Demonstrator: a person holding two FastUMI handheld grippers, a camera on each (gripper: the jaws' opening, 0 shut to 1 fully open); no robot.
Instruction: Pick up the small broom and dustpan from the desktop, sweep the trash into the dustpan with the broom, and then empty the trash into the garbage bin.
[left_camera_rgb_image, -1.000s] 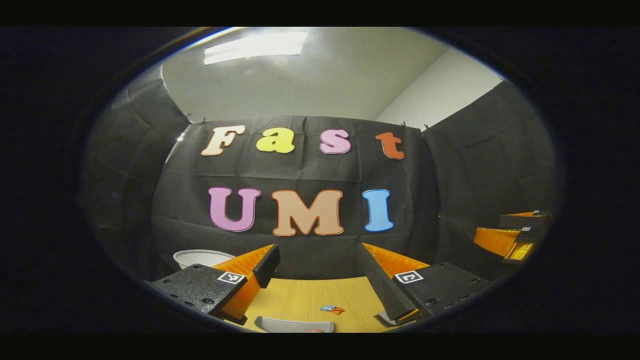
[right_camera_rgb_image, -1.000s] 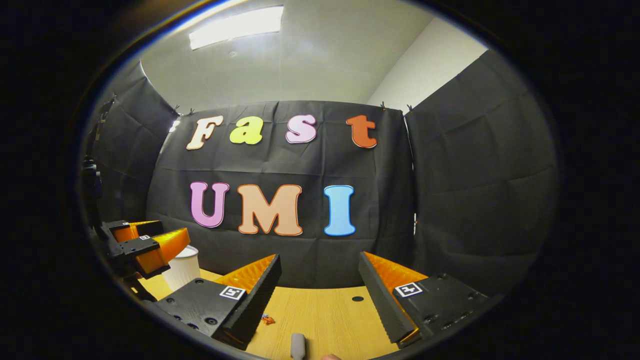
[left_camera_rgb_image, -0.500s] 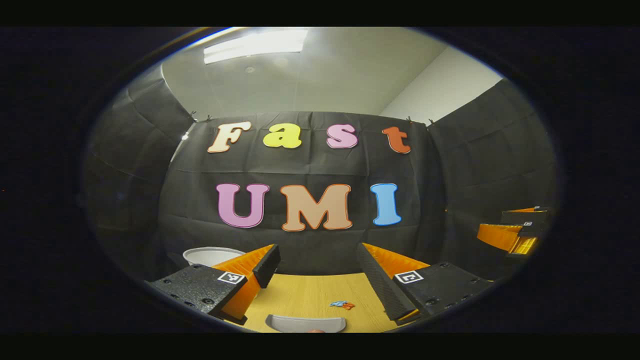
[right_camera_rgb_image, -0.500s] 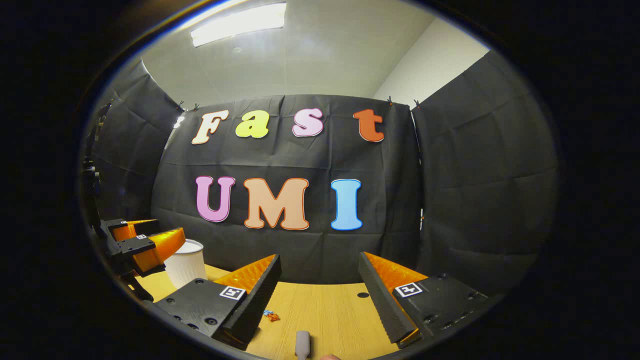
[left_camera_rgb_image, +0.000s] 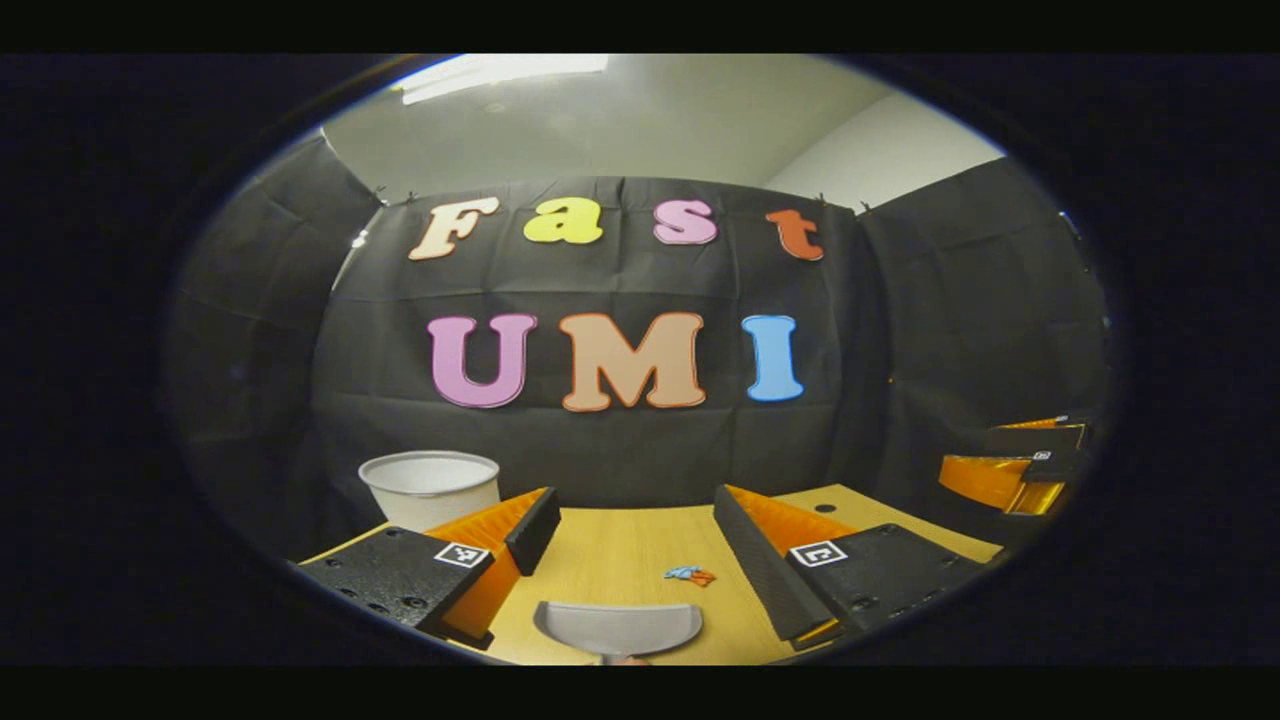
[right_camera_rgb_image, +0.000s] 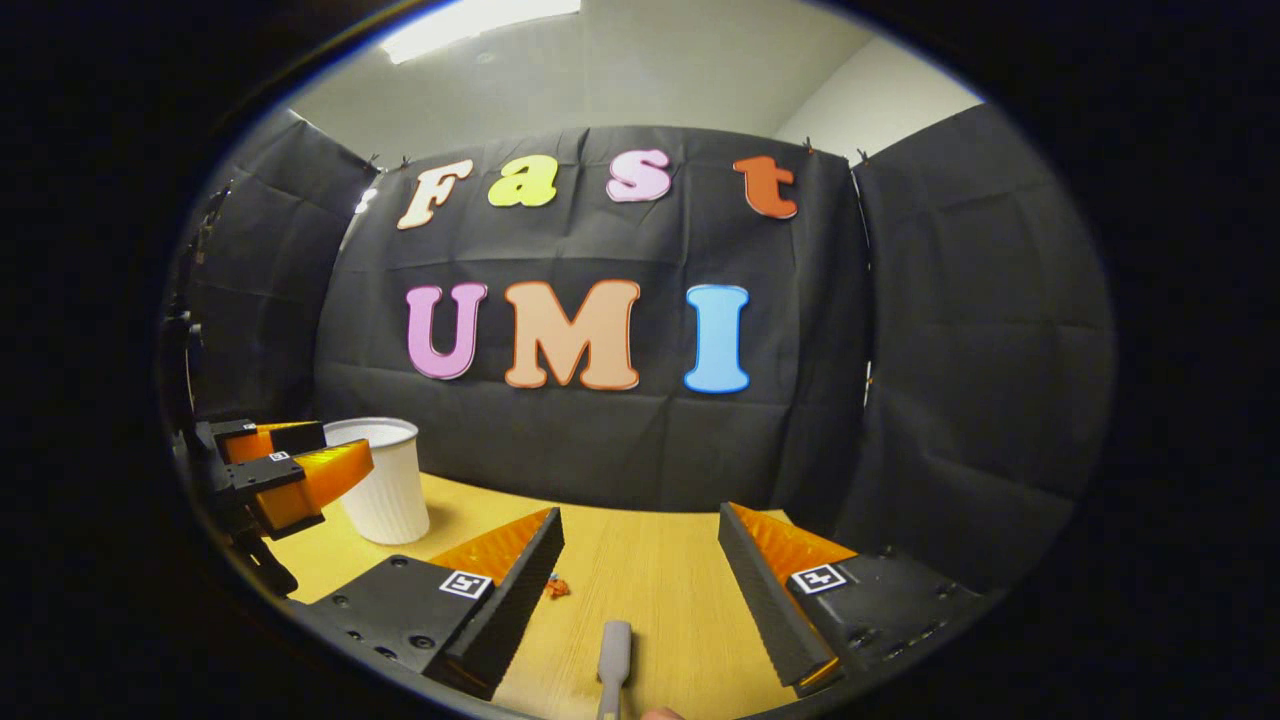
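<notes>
A grey dustpan lies on the wooden desktop below my left gripper, which hangs open above it with nothing between its fingers. Small blue and orange scraps of trash lie just beyond the pan. In the right gripper view a grey broom handle points toward me on the desktop, below my open right gripper. The trash peeks out beside that gripper's left finger. The white ribbed garbage bin stands at the back left, and its rim faces the left gripper.
The left gripper appears at the left edge of the right gripper view, in front of the bin. The right gripper sits at the far right of the left gripper view. Black cloth walls close the desk on three sides. A small dark hole marks the desktop.
Both cameras have tipped downward: the wall slid up, and more of the desktop, the bin, the dustpan and the broom handle came into view. Both grippers stayed open.
</notes>
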